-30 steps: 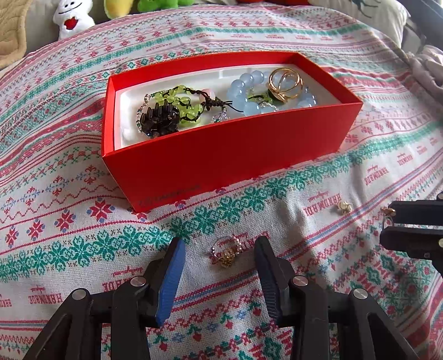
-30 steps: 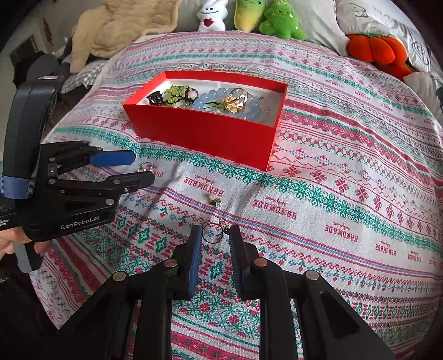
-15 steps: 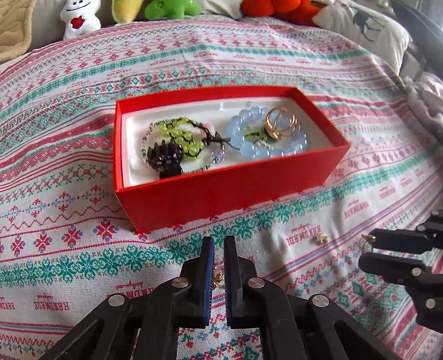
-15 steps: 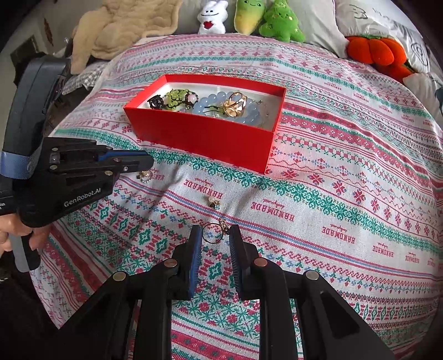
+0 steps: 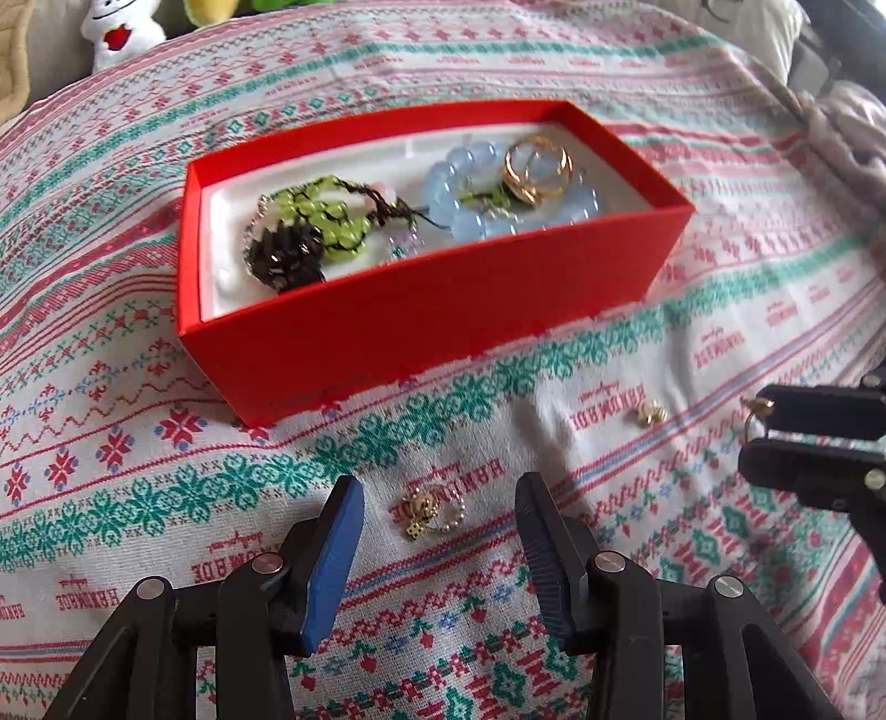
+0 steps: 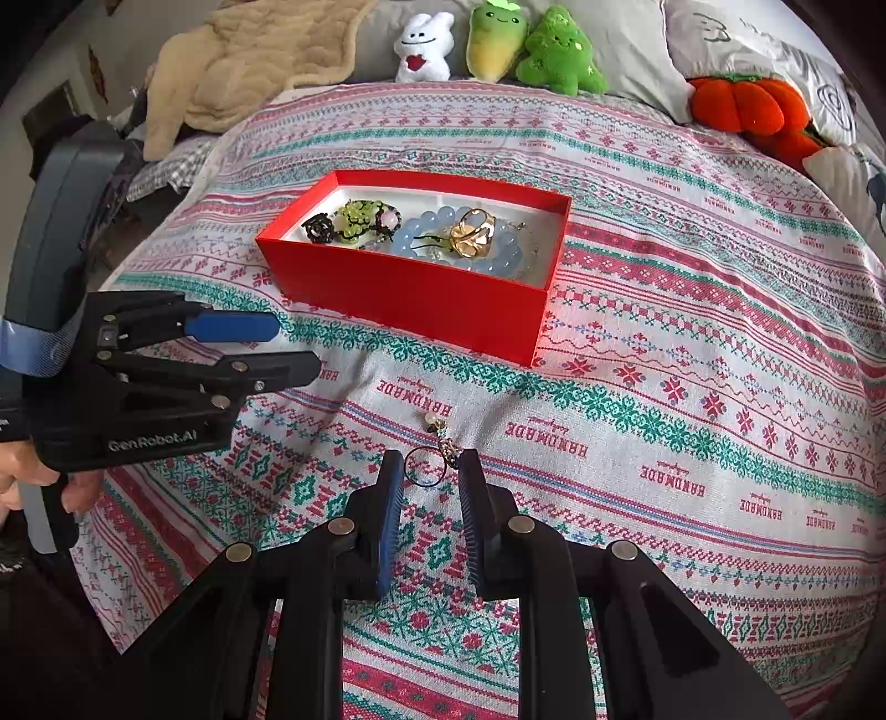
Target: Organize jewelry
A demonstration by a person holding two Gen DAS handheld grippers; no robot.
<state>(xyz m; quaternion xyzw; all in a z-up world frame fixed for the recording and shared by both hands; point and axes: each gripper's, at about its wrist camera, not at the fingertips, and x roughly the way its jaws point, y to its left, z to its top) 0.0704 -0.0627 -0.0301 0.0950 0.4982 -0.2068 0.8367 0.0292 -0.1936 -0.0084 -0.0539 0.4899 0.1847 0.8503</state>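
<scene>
Left wrist view: left tongs (image 5: 437, 512) just opened, halfway apart, gripping nothing; small gold charm ring with bead chain (image 5: 431, 512) lying loose on patterned bed cover (image 5: 138, 482) between the pads. Red rectangular cardboard box (image 5: 421, 310) beyond, beaded bracelets inside. Right tongs (image 6: 425, 471) narrowly parted, pinching thin dark wire hoop earring (image 6: 425, 468) just above the cover.

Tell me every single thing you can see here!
box: one, red, mid-blanket
bracelets: two, blue and green, in box
ring: one, gold, on blue bracelet
cluster: one, black, in box
stud: one, gold, on blanket
chain: one, gold, on blanket
hoop: one, gold, in right claw
soft toys: four, white, yellow, green, orange, behind blanket
blanket: one, patterned, underneath
left claw: one, black, jaws just opening, chain between them untouched
right claw: one, black, shut on hoop
</scene>
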